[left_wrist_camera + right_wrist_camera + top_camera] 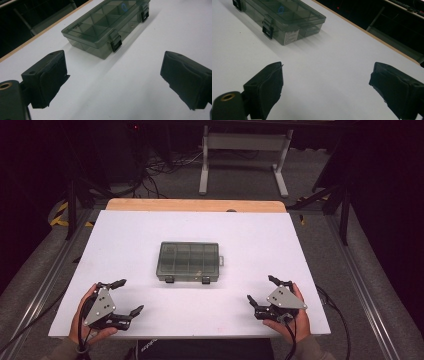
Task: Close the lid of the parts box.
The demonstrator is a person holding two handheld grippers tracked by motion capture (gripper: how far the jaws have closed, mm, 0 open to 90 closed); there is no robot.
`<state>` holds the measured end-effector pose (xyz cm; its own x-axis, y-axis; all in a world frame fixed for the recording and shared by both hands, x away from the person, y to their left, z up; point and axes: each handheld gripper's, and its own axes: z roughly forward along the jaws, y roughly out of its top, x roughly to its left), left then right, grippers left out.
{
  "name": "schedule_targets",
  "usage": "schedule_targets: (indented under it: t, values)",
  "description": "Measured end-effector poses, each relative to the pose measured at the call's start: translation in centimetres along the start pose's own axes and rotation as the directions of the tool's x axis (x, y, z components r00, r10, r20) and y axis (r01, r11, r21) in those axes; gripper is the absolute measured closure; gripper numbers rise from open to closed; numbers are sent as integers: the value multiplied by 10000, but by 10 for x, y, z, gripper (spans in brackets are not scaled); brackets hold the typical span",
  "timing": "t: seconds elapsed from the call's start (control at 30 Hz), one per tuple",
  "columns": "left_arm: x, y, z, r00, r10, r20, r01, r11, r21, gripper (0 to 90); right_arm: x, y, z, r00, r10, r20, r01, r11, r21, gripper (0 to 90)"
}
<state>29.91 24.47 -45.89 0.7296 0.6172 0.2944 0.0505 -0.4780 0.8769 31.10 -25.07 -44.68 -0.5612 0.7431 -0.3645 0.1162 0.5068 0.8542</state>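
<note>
The smoky lid of the compartment box (189, 261) dims its contents: a small blue item (280, 10) and pale specks inside stay too blurred to identify. The print on the white label (290, 37) at its right end is too small to read. The left gripper view cuts off the box's far right corner; the right gripper view cuts off its far left part. The table's (260, 310) wooden far edge is partly hidden.

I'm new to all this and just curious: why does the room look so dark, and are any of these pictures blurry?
High view: the white table is brightly lit, the surroundings nearly black. Left gripper view: the near fingers are soft, the compartment box sharper, casting a soft shadow. Right gripper view: the same softness up close, pale sheen on the box lid.
</note>
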Motion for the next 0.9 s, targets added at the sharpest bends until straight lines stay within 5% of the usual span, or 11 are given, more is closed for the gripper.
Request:
schedule_targets:
  t: [0.9]
  values:
    - [17,-25,-7,9913,-1287,-274,1296,9910,337,60,-6,-20,-6,9976,697,-50,-696,9975,147,115]
